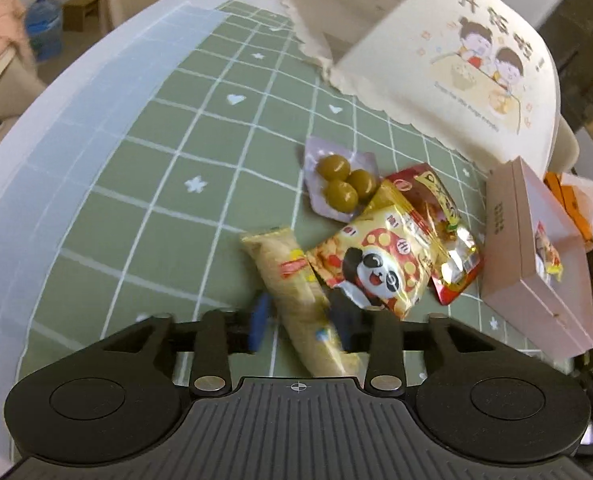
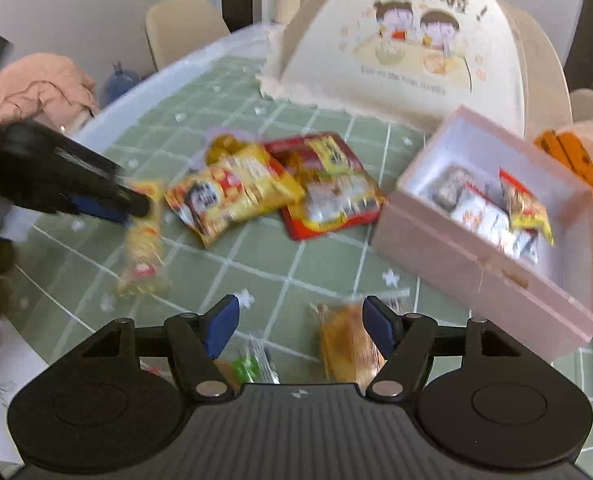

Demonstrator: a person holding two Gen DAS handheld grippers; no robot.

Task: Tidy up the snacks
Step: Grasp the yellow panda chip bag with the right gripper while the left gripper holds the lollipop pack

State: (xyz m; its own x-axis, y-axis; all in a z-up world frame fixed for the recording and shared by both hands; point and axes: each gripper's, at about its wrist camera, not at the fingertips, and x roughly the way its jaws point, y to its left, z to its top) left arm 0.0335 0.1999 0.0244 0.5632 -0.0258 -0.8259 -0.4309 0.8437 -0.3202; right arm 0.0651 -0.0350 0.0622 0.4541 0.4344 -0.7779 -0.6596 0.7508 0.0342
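One long beige snack packet [image 1: 302, 300] lies between the spread left tool [image 1: 302, 326], apparently unpinched.

Cream food cover [image 1: 448, 64] – large Chinese characters above the cartoon children, first reads 开, the rest blurred. Small English line beneath – illegible. Snack packet print too blurred to read.

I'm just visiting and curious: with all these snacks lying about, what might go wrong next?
The long beige snack stick lies between the left tool's fingers, but the frames are too blurred to confirm a firm grip, so it might slip. The panda bag overlaps it and could get dragged along. The pink box already looks crowded.
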